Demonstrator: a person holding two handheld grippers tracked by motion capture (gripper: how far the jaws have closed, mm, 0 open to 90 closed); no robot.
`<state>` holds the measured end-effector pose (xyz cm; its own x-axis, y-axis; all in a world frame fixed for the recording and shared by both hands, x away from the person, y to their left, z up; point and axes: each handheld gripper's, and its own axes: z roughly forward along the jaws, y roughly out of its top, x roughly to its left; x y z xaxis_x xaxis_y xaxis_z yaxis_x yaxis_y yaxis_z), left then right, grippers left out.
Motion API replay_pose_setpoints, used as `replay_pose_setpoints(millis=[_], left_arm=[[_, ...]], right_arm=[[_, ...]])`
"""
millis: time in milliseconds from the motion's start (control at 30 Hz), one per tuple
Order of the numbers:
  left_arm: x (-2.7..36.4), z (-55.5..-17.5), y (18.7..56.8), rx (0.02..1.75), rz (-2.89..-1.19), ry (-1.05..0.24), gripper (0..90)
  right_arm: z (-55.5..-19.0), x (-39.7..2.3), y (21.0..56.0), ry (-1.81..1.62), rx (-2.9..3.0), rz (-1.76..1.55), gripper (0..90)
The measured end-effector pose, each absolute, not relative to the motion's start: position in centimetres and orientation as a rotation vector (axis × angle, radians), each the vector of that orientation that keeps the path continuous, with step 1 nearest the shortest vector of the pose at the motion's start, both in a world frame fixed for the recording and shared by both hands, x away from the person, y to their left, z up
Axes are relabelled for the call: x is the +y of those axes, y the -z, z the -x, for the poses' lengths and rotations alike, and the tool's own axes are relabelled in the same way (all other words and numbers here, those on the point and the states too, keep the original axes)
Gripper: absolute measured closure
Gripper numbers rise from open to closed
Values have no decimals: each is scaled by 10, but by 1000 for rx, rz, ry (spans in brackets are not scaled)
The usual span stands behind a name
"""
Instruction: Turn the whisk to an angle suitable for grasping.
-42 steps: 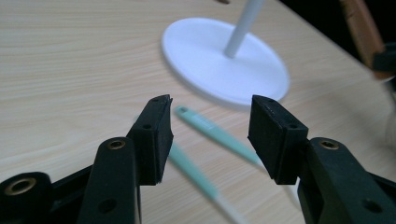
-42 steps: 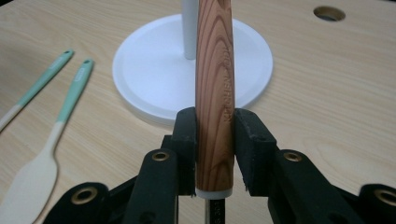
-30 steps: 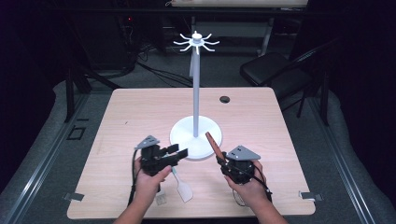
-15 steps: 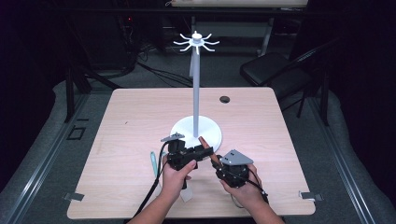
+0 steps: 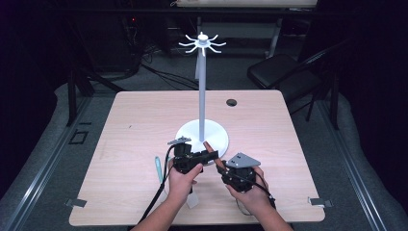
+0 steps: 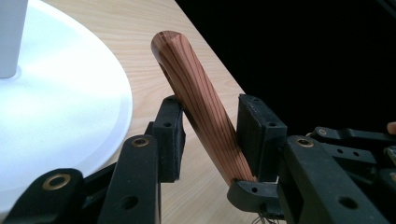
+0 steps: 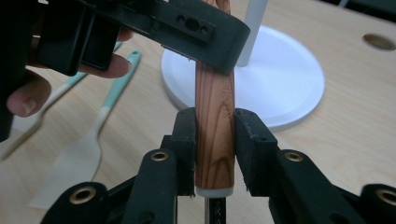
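- Wooden handle (image 7: 214, 126) is sitting lower centre of the right gripper view, w/ the right gripper (image 7: 215, 140) clamping it, both pads pressing its sides near the bottom end where a pale collar is showing
- In the high view the handle (image 5: 211, 153) is poking up and left from the right gripper (image 5: 222, 166), centre-bottom of frame, just in front of the white stand base (image 5: 219, 139)
- Left gripper (image 6: 210, 135) is coming in across the upper shaft; its jaws have just been closing, handle (image 6: 196, 93) is between them. Left pad looks to be touching the wood, right pad is standing a hair off near the bottom, so not gripping yet as far as I can tell
- Handling, my read: stiff turned wood, light, smooth lacquer-like grain, round section, so prob. slippery and apt to roll or pivot btwn flat pads
- Not fragile; firm squeeze should be fine
- Best hold: mid-shaft, pads square across the widest part, well clear of the rounded tip at upper left of the left gripper view, where pads would be sliding off
- Whatever hangs below the collar is hidden, so balance is unclear; keeping one grip low near the collar seems safer
- Two spatulas w/ teal handles (image 7: 119, 88) are lying left of frame on the table (image 7: 355, 140), apart from the handle
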<state>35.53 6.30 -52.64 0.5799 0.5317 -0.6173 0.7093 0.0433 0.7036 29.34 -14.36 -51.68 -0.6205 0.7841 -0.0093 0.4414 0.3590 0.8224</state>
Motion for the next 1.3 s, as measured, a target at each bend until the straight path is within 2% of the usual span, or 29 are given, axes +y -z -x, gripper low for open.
replay_pose_setpoints(millis=[67, 200, 633, 867, 1300], left_arm=[[64, -356, 526, 1054, -1612, 186, 630], [65, -356, 524, 1035, -1606, 181, 634], [63, -354, 520, 1045, -1593, 171, 629], [59, -349, 525, 1053, -1593, 204, 574], [52, -340, 534, 1084, -1556, 237, 654]], right_arm=[[-297, -152, 518, -1200, 2296, -1123, 661], [-303, -163, 520, -1269, 2351, -1206, 650], [-307, -164, 522, -1323, 2389, -1247, 692], [-299, -154, 518, -1220, 2293, -1169, 693], [-295, -144, 521, -1173, 2227, -1162, 693]])
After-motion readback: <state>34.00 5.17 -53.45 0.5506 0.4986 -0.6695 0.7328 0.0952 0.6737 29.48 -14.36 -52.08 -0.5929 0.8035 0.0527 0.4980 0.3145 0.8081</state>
